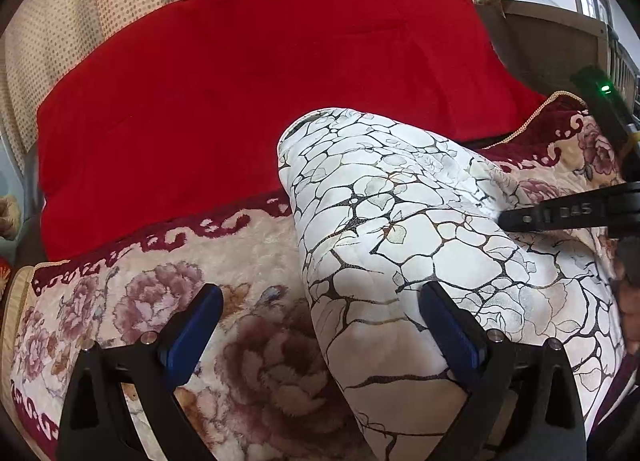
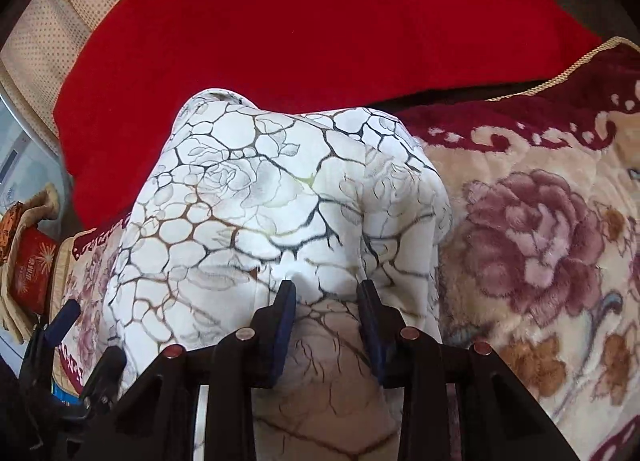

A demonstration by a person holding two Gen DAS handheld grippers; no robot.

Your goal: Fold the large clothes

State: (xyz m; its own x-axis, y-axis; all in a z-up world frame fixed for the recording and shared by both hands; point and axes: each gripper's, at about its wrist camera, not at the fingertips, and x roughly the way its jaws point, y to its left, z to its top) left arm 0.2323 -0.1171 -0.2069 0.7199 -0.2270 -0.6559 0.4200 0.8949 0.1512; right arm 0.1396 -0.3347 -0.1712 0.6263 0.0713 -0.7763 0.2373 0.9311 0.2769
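Fingers: my right gripper (image 2: 326, 301) pinches a fold of the white crackle-print garment (image 2: 256, 197); my left gripper (image 1: 320, 321) gapes, empty. Garment: heaped on floral blanket (image 2: 540, 229), near red quilt (image 2: 320, 21). Soft, light, probably slippery; take hems.

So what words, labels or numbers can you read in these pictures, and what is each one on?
"DAS": raised letters on a black finger of the right gripper, in the left wrist view.
Gold print on the red box beside the bed: too small and blurred to read.
Nothing else legible.
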